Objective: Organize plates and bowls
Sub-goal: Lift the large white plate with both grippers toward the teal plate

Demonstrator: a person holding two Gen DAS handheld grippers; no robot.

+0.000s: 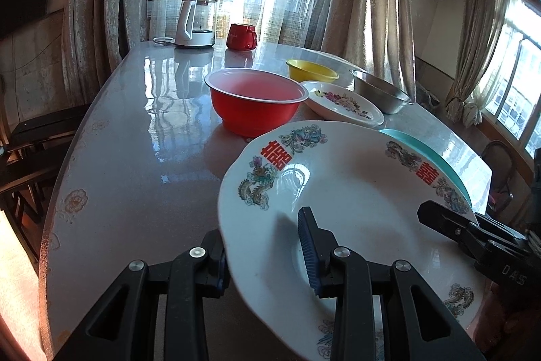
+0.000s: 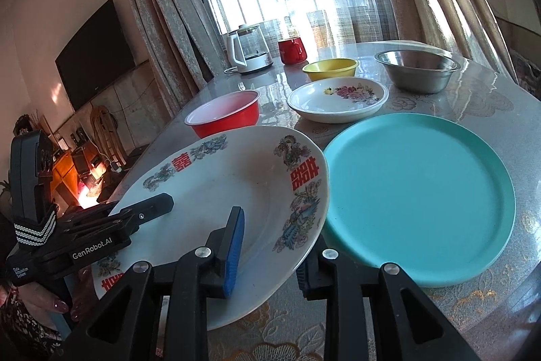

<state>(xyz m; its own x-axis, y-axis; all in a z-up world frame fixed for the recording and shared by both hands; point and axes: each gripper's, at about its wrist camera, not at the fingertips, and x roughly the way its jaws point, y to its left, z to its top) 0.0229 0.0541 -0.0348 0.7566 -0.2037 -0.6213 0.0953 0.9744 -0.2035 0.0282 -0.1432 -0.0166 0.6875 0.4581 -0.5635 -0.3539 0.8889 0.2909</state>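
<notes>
Both grippers, left [image 1: 267,256] and right [image 2: 270,246], are clamping the dragon plate [image 1: 355,192] beside the teal plate [image 2: 419,192], with the bowls lying unstacked.

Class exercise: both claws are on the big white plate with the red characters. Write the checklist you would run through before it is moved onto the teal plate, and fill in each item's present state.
1. Left claw clamps the white plate rim, one finger above and one below: ok.
2. Right claw clamps the opposite rim the same way: ok.
3. White plate clear of the table: appears lifted and tilted; ok.
4. Teal plate top is bare: ok.
5. Red bowl stands apart from the white plate's far edge: cannot tell.
6. Flowered plate and steel bowl sit beyond the teal plate, out of the path: ok.
</notes>
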